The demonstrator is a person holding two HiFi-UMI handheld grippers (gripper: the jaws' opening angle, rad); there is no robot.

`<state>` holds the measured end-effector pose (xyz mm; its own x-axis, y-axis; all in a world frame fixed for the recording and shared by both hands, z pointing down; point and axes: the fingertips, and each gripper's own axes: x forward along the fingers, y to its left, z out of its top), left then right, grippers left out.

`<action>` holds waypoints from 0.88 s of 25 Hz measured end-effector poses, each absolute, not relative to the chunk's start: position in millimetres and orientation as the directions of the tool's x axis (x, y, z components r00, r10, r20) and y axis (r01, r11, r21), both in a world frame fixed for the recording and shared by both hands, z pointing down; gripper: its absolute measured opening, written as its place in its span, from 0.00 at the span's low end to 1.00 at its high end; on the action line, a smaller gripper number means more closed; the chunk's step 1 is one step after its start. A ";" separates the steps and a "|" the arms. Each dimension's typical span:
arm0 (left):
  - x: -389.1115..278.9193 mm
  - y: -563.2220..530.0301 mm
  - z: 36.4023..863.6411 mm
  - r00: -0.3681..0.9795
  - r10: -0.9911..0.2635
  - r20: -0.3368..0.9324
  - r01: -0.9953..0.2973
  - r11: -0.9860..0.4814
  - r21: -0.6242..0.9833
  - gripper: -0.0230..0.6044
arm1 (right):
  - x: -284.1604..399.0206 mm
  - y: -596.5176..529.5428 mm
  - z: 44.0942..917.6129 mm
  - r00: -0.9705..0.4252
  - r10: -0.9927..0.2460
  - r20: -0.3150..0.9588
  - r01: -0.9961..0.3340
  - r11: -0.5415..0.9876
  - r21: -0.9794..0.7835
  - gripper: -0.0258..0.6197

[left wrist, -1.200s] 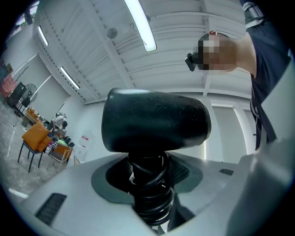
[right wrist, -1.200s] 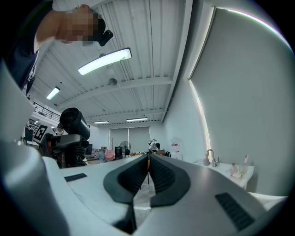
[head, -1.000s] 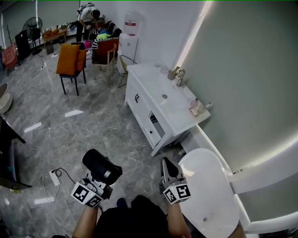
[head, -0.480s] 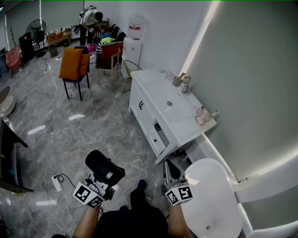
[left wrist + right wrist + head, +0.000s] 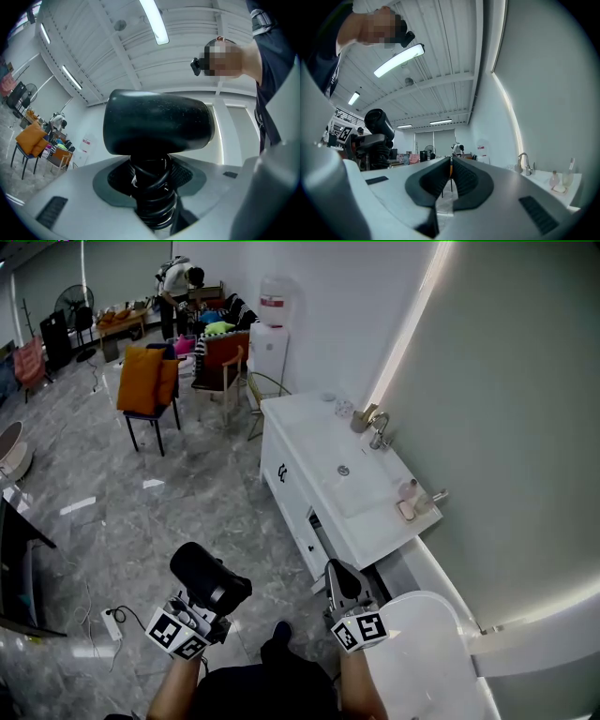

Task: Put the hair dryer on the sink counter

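My left gripper point(image 5: 192, 610) is shut on the black hair dryer point(image 5: 207, 577), gripping its cord-wrapped handle point(image 5: 152, 197); the barrel point(image 5: 157, 123) stands above the jaws. My right gripper point(image 5: 344, 589) is shut with nothing between its pads point(image 5: 450, 180); from its view the hair dryer point(image 5: 378, 123) shows at the left. The white sink counter point(image 5: 309, 427) with its basin and faucet point(image 5: 380, 430) stands ahead and to the right, against the wall. Both grippers are over the floor, short of the counter's near end.
A white tub rim point(image 5: 427, 652) lies at the lower right, beside my right gripper. Soap items point(image 5: 408, 507) sit on the counter's near end. A cabinet drawer point(image 5: 314, 531) stands ajar. Chairs with orange cushions point(image 5: 148, 381), a water dispenser point(image 5: 270, 324) and a person point(image 5: 178, 282) are farther off. A power strip point(image 5: 114, 622) lies on the floor.
The counter and tub have drawn nearer in the head view as I walked forward. Both grippers kept their poses, the left still holding the hair dryer.
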<state>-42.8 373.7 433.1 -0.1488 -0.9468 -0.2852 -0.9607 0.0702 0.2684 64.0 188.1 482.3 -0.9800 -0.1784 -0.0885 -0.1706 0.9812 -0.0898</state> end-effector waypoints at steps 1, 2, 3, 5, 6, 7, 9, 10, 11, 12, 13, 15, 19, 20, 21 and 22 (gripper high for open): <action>-48.8 361.1 431.5 -0.151 -0.946 -0.286 -0.961 0.073 0.267 0.38 | 57.3 175.1 481.6 -0.981 -0.175 -0.088 -0.167 0.982 -0.089 0.09; -54.7 348.5 430.4 -0.154 -0.945 -0.288 -0.961 0.075 0.268 0.38 | 50.9 162.4 480.8 -0.981 -0.171 -0.087 -0.163 0.983 -0.087 0.09; -60.1 335.7 429.7 -0.158 -0.944 -0.289 -0.960 0.079 0.269 0.38 | 44.7 149.8 480.2 -0.983 -0.165 -0.086 -0.158 0.984 -0.084 0.09; -69.9 310.6 429.3 -0.169 -0.941 -0.292 -0.959 0.089 0.270 0.38 | 32.9 125.0 480.3 -0.985 -0.151 -0.081 -0.145 0.987 -0.076 0.09; -74.1 299.3 429.4 -0.175 -0.940 -0.293 -0.958 0.094 0.270 0.38 | 27.2 113.5 481.2 -0.986 -0.144 -0.079 -0.138 0.988 -0.074 0.09; -78.2 289.1 429.4 -0.181 -0.938 -0.295 -0.958 0.100 0.269 0.38 | 21.5 102.7 482.5 -0.987 -0.137 -0.077 -0.132 0.989 -0.074 0.09; -86.7 270.4 428.4 -0.190 -0.936 -0.297 -0.959 0.111 0.262 0.38 | 10.1 82.3 484.2 -0.989 -0.129 -0.078 -0.124 0.989 -0.076 0.09; -90.5 261.9 427.4 -0.194 -0.935 -0.297 -0.959 0.116 0.259 0.38 | 5.0 72.8 484.1 -0.989 -0.127 -0.079 -0.121 0.990 -0.077 0.09; -93.6 254.2 426.6 -0.198 -0.935 -0.295 -0.959 0.121 0.258 0.38 | 0.5 64.3 483.7 -0.989 -0.124 -0.080 -0.118 0.990 -0.079 0.09; -96.2 247.7 426.1 -0.201 -0.935 -0.292 -0.958 0.126 0.257 0.38 | -3.5 57.0 483.4 -0.989 -0.121 -0.080 -0.115 0.990 -0.081 0.09; -98.4 242.2 426.2 -0.206 -0.935 -0.288 -0.957 0.131 0.257 0.38 | -7.2 50.9 483.5 -0.990 -0.118 -0.079 -0.112 0.990 -0.084 0.09; -103.1 233.7 428.4 -0.213 -0.937 -0.278 -0.955 0.140 0.262 0.38 | -13.8 41.2 484.4 -0.990 -0.114 -0.078 -0.107 0.990 -0.090 0.09; -113.0 216.3 431.2 -0.219 -0.938 -0.268 -0.952 0.145 0.270 0.38 | -25.0 23.8 485.7 -0.991 -0.112 -0.077 -0.104 0.990 -0.099 0.09; -115.4 211.4 430.9 -0.217 -0.939 -0.267 -0.952 0.143 0.272 0.38 | -27.5 19.5 486.4 -0.991 -0.113 -0.074 -0.105 0.989 -0.102 0.09; -118.0 206.4 430.8 -0.214 -0.940 -0.266 -0.952 0.140 0.272 0.38 | -30.1 15.3 487.3 -0.991 -0.114 -0.072 -0.107 0.989 -0.105 0.09; -121.0 201.4 431.1 -0.210 -0.941 -0.265 -0.953 0.137 0.270 0.38 | -33.0 11.5 488.3 -0.991 -0.116 -0.072 -0.108 0.988 -0.108 0.09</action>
<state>-121.0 201.4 431.1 -0.2099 -0.9412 -0.2646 -0.9531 0.1365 0.2703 -33.0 11.5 488.3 -0.9906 -0.1164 -0.0717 -0.1083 0.9882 -0.1079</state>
